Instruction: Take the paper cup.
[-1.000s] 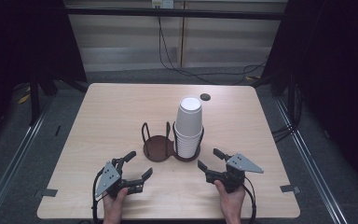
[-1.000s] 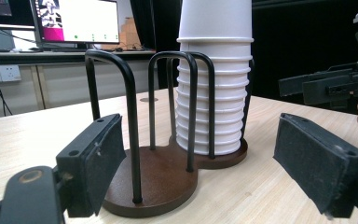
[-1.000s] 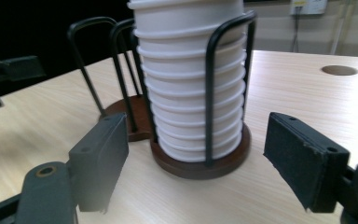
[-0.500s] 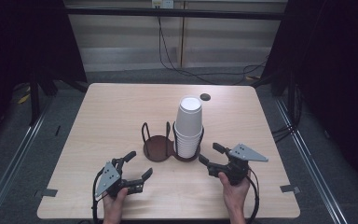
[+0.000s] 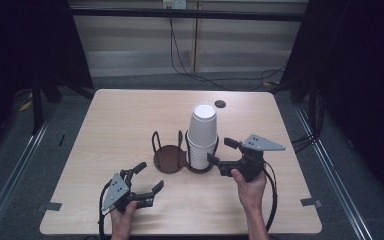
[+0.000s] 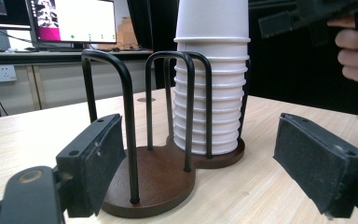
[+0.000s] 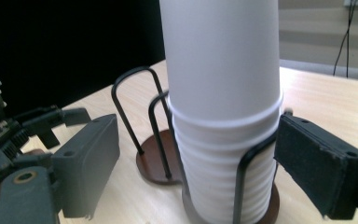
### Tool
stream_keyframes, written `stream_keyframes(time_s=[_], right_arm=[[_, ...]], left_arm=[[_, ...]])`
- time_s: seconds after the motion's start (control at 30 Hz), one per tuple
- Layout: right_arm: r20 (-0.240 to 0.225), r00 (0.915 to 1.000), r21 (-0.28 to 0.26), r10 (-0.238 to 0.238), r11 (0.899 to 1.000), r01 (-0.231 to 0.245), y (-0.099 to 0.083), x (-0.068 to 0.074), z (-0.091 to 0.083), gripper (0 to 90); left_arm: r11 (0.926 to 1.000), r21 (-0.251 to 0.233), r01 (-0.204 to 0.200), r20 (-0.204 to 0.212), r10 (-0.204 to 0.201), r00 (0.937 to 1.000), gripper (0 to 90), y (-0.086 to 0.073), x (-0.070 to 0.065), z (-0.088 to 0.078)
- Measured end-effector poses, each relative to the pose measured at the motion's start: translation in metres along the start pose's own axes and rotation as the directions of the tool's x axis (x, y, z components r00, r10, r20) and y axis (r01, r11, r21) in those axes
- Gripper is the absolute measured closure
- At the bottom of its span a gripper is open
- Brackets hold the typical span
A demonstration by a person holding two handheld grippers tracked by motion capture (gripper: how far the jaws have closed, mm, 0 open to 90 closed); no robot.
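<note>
A tall stack of white paper cups [image 5: 202, 134] stands upside down in the right ring of a brown two-ring holder with black wire loops [image 5: 170, 159]; the left ring is empty. My right gripper [image 5: 220, 150] hovers just right of the stack, open. In the right gripper view its jaws [image 7: 205, 168] straddle the stack [image 7: 221, 70] at mid height, and the pads [image 7: 321, 168] do not press on it. My left gripper [image 5: 151, 176] rests low on the table in front of the holder, open and empty. In the left gripper view it [image 6: 209, 163] faces the holder [image 6: 158, 182] and the cups [image 6: 212, 93].
The wooden table [image 5: 120, 120] has a small dark round hole [image 5: 220, 104] near its far edge. Bare wood lies left of and behind the holder. A lit monitor [image 6: 70, 21] stands on a desk beyond the table. Cables trail from both grippers.
My right gripper has risen from the table and moved in toward the cup stack. The left gripper and the cups have stayed where they were.
</note>
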State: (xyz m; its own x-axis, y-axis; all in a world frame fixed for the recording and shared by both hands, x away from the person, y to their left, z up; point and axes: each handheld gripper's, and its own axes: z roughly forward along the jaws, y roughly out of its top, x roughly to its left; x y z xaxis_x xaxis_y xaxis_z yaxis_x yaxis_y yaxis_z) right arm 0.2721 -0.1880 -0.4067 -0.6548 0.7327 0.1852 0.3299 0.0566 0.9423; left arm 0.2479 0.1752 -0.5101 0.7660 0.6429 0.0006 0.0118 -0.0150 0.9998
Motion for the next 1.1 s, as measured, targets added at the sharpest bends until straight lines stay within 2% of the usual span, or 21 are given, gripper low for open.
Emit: stream_keyframes(time_s=[0.07,0.1,0.17,0.2,0.23,0.33,0.4,0.43,0.53,0.57,0.67,0.7,0.9,0.97,1.03,1.1], right_arm=[[-0.003,1.0,0.0,-0.006,1.0,0.006,0.004,0.0,0.0,13.8],[-0.019,0.9998,-0.001,-0.009,1.0,0.009,0.008,-0.002,0.0,13.8],[-0.018,0.9997,0.005,-0.013,1.0,0.013,0.016,-0.003,0.001,13.8],[-0.018,0.9998,0.005,-0.013,1.0,0.013,0.018,-0.004,0.002,13.8],[-0.026,0.9996,0.007,-0.01,1.0,0.011,0.022,-0.006,0.003,13.8],[-0.042,0.999,0.045,-0.018,0.999,0.02,0.036,-0.01,0.01,13.6],[-0.044,0.9988,0.048,-0.022,0.999,0.024,0.039,-0.01,0.01,13.6],[-0.047,0.9984,0.052,-0.03,0.998,0.033,0.044,-0.011,0.012,13.6],[-0.053,0.998,0.059,-0.035,0.998,0.038,0.054,-0.014,0.015,13.6],[-0.054,0.9978,0.069,-0.038,0.997,0.041,0.058,-0.015,0.017,13.6],[-0.086,0.9955,0.107,-0.042,0.993,0.051,0.07,-0.017,0.025,13.6],[-0.089,0.995,0.118,-0.045,0.991,0.055,0.073,-0.017,0.027,13.6],[-0.098,0.991,0.169,-0.091,0.98,0.107,0.086,-0.019,0.039,13.8],[-0.115,0.9895,0.185,-0.087,0.977,0.108,0.09,-0.021,0.042,13.8],[-0.11,0.9897,0.208,-0.092,0.972,0.113,0.093,-0.021,0.046,13.8],[-0.117,0.9886,0.227,-0.095,0.966,0.12,0.096,-0.021,0.051,13.6]], left_arm=[[0.9999,-0.002,0.011,0.002,-0.011,0.9999,15.8,0.0,-0.001,0.0],[1.0,0.001,-0.001,0.0,0.001,1.0,15.8,0.0,0.0,0.0],[1.0,0.001,0.0,0.0,0.0,1.0,15.8,0.0,0.0,0.0],[0.9999,-0.002,0.013,0.002,-0.013,0.9999,15.8,0.0,-0.001,0.0],[1.0,-0.001,0.001,0.0,-0.001,1.0,15.8,0.0,0.0,0.0],[0.9999,-0.003,0.012,0.002,-0.012,0.9999,15.8,0.0,-0.001,0.0],[1.0,0.0,0.002,0.001,-0.002,1.0,15.8,0.0,0.0,0.0],[0.9999,-0.002,0.012,0.002,-0.012,0.9999,15.8,0.0,-0.001,0.0],[1.0,0.001,-0.001,0.0,0.001,1.0,15.8,0.0,0.0,0.0],[1.0,-0.001,0.008,0.002,-0.008,1.0,15.8,0.0,0.0,0.0],[1.0,0.0,0.0,0.0,0.0,1.0,15.8,0.0,0.0,0.0],[0.9999,-0.001,0.01,0.003,-0.01,0.9999,15.8,0.0,-0.001,0.0],[1.0,0.0,0.002,0.001,-0.002,1.0,15.8,0.0,0.0,0.0],[0.9999,-0.003,0.013,0.002,-0.013,0.9999,15.8,0.0,-0.001,0.0],[1.0,0.0,0.0,0.0,0.0,1.0,15.9,0.0,0.0,0.0],[0.9999,-0.002,0.011,0.003,-0.011,0.9999,15.9,0.0,-0.001,0.0]])
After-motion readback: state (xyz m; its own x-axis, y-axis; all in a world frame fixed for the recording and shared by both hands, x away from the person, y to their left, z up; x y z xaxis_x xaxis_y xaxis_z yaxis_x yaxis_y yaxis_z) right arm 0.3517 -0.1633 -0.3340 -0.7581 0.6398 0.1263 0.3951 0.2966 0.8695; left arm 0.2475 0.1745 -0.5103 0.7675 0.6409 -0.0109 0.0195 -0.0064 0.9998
